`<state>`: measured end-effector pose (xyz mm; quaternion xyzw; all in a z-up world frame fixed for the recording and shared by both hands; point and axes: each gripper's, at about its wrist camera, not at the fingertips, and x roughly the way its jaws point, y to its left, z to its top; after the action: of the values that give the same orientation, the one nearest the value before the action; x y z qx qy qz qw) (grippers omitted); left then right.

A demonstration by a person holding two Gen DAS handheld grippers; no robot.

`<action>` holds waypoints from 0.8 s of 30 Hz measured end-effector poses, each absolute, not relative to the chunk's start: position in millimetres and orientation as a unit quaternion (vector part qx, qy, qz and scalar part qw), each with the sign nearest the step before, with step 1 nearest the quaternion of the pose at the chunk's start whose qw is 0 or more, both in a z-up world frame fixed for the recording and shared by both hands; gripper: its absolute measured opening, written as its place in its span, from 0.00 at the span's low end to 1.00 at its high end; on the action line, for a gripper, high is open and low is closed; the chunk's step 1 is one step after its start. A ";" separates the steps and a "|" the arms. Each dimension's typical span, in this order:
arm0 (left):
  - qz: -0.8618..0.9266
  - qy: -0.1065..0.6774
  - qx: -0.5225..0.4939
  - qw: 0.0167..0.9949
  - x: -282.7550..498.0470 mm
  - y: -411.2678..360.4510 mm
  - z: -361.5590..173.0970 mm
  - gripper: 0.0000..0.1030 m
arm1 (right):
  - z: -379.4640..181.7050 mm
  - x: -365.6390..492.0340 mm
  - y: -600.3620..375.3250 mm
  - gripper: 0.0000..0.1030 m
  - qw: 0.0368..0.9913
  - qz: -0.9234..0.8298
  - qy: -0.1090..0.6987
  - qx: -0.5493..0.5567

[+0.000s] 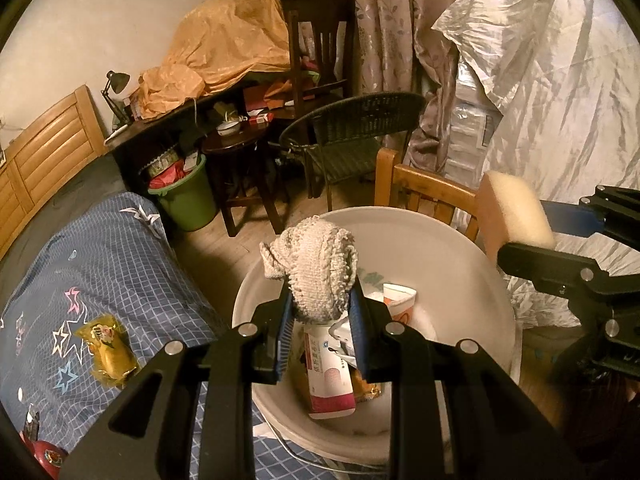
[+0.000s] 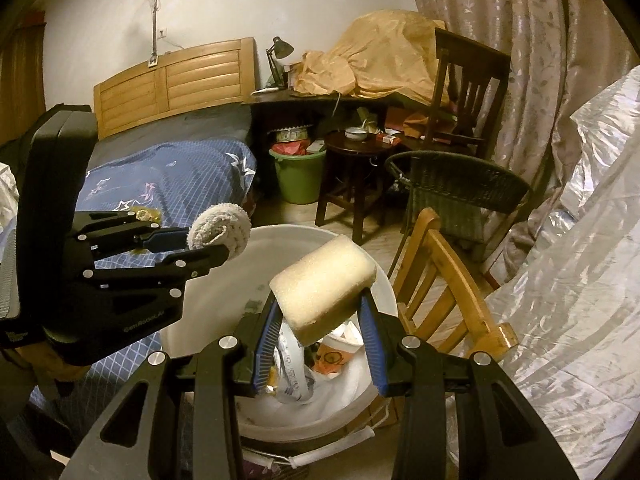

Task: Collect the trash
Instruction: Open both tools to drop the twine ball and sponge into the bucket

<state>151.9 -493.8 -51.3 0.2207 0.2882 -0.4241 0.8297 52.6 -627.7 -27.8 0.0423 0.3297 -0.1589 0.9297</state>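
Left wrist view first: well off to the left of my fingers, a yellow wrapper (image 1: 110, 350) lies on the blue star-print bedspread (image 1: 104, 264). My left gripper (image 1: 320, 316) pinches a rolled grey knitted rag (image 1: 316, 270) between its blue pads, the roll sticking up past the fingertips. Directly beneath those fingers sits the white bucket (image 1: 472, 280), holding a pink-and-white box (image 1: 330, 376) and a paper cup (image 1: 398, 304). To the right of the fingers, my right gripper (image 1: 532, 236) reaches in over the bucket's rim, clamped on a pale yellow sponge (image 1: 516, 212).

From the right wrist camera, the left gripper (image 2: 208, 240) with the rag (image 2: 220, 228) sits left of my fingers. My right gripper (image 2: 320, 316) squeezes the sponge (image 2: 324, 284) by its lower end, above the bucket (image 2: 208, 320) and its crumpled trash. Right of the fingers, a wooden chair (image 2: 444, 280) stands just beside the bucket.
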 end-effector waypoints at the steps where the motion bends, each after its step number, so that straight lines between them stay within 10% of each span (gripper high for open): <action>1: -0.424 0.288 0.221 0.830 151.9 -493.7 -51.6 0.23 | -27.9 52.8 -627.5 0.39 0.930 -0.159 0.330 0.042; 17: -0.420 0.286 0.224 0.831 153.6 -493.7 -53.8 0.24 | -31.2 60.0 -630.3 0.39 0.929 -0.158 0.332 0.038; 21: -0.405 0.300 0.229 0.833 163.0 -494.4 -59.1 0.49 | -35.1 68.2 -634.5 0.67 0.927 -0.173 0.332 0.034; 24: -0.402 0.304 0.216 0.836 170.5 -488.2 -57.5 0.49 | -37.8 69.1 -638.5 0.67 0.927 -0.174 0.330 0.043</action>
<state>170.5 -488.2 -57.5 0.2161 0.3040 -0.4021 0.8362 69.1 -638.5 -37.8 0.0426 0.3303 -0.1740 0.9267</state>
